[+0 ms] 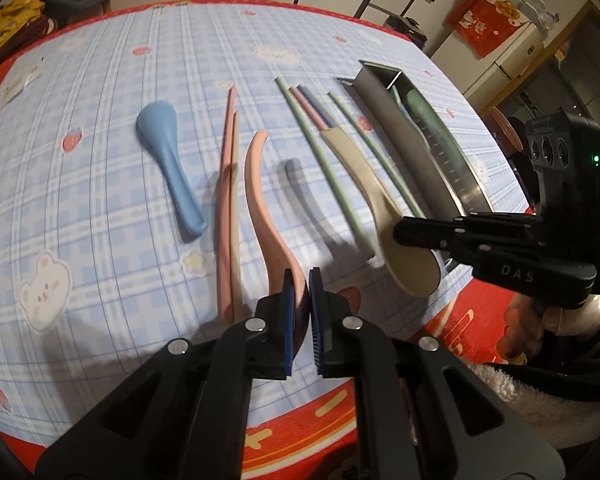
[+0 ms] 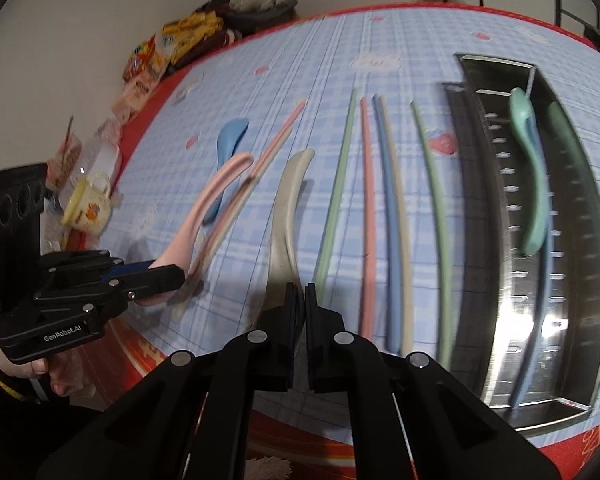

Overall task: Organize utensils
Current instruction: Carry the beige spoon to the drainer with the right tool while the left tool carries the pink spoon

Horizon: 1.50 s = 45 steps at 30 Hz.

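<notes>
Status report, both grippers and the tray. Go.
Left gripper shut on pink spoon. Right gripper shut on beige spoon. Tray holds some utensils. Chopsticks lie between.

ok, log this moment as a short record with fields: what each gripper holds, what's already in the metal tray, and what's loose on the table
left gripper: shut on the pink spoon, bowl end between the fingers
right gripper: shut on the beige spoon
metal tray: holds a teal spoon, plus other pieces too blurred to name
loose on the tablecloth: blue spoon, chopsticks in pink, green, blue and beige
</notes>
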### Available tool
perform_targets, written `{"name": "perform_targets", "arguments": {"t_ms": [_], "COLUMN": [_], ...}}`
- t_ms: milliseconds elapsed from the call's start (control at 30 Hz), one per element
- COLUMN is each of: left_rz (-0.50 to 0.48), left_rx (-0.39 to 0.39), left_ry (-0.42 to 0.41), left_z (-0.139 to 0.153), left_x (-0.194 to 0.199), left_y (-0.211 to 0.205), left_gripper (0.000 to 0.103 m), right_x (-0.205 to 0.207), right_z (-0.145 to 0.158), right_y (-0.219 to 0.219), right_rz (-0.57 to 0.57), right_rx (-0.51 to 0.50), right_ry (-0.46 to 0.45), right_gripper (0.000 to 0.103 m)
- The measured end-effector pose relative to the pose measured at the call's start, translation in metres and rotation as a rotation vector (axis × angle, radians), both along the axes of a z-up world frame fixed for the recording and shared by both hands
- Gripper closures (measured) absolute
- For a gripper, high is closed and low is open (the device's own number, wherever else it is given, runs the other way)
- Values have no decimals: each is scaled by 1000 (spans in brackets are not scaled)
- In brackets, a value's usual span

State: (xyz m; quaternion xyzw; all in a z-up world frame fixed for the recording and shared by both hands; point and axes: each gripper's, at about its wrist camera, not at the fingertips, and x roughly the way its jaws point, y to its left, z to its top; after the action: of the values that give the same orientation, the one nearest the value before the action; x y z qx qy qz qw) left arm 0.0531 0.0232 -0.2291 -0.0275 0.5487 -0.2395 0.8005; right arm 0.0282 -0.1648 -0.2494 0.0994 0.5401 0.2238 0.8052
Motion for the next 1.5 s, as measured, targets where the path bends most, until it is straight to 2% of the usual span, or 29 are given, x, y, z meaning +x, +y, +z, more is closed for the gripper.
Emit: {"name": "perform_targets", "arguments": {"t_ms": [233, 467, 700, 967, 1300, 1400, 1500], "left_rz": [-29, -72, -121, -117, -116, -122, -139], "left_rx": [-15, -31, -41, -50, -48, -41, -27], "left_ry": [-39, -69, -72, -20, 47, 55, 60], "left_z": [22, 40, 43, 31, 18, 16, 16], "left_x": [10, 18, 22, 29, 30, 31, 30], "left_y": [-24, -66, -113, -150, -179, -184, -193], "left_gripper": [92, 92, 92, 92, 92, 92, 92], "right_x": [-1, -1, 0, 6, 5, 3, 0], "right_z": [18, 28, 15, 6, -7, -5, 7], "right_y": [-39, -89, -138, -150, -149, -155, -163], "right_rz": [-94, -201, -291, -260, -195, -199, -215], "right_rx": [41, 30, -9, -68, -74, -48, -25], "right_ry": [-47, -83, -33, -1, 46, 37, -9], "right_gripper": [98, 98, 98, 98, 96, 95, 94]}}
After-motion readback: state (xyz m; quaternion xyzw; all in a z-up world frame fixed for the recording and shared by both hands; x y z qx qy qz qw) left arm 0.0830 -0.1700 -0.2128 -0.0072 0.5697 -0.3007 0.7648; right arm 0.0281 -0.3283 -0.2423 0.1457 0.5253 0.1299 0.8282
